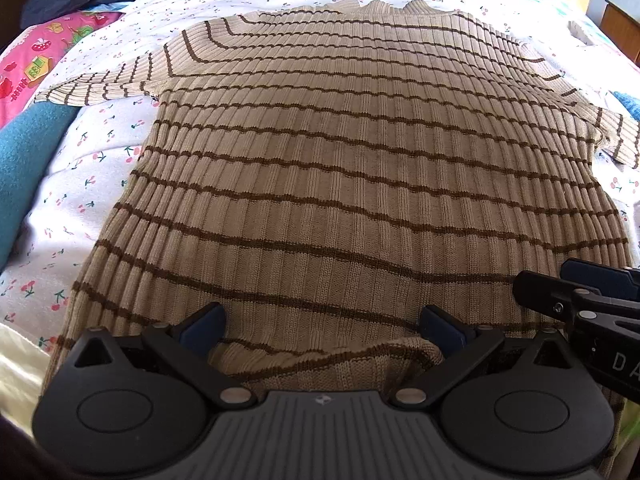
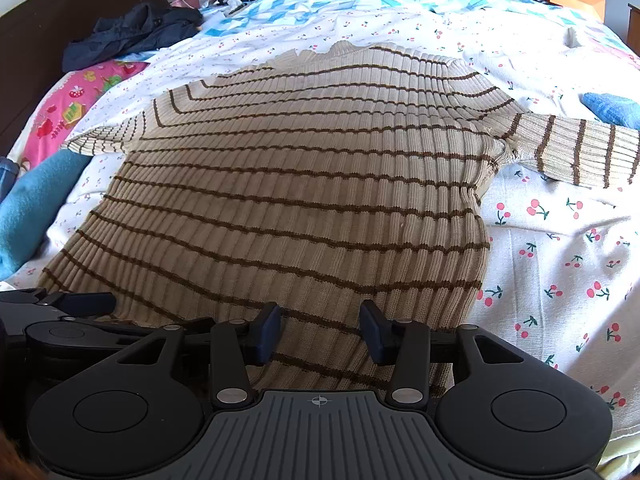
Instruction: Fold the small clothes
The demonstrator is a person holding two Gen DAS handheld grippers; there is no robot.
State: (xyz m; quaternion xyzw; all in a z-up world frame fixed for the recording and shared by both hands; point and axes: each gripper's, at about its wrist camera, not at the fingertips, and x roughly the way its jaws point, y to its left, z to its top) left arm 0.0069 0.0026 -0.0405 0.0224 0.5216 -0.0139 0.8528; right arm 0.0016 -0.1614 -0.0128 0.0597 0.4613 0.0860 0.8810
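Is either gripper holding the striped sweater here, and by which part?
Neither. The left gripper and right gripper both stand open over the hem of the striped sweater, pads not pressing on it.

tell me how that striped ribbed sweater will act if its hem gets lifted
The striped sweater is soft ribbed knit, so it will probably droop and fold, not hold shape. Its hem already bunches between the open left gripper, so it likely stretches and drags. The spread sleeve would probably trail behind.

The sweater (image 1: 340,168) is ribbed knit cloth, soft and matt, the sheet (image 2: 560,260) smooth printed cotton-like cloth, the headboard (image 2: 60,40) dark wood, and each tool (image 1: 322,330) (image 2: 320,330) matt black plastic with small shiny metal rivets.
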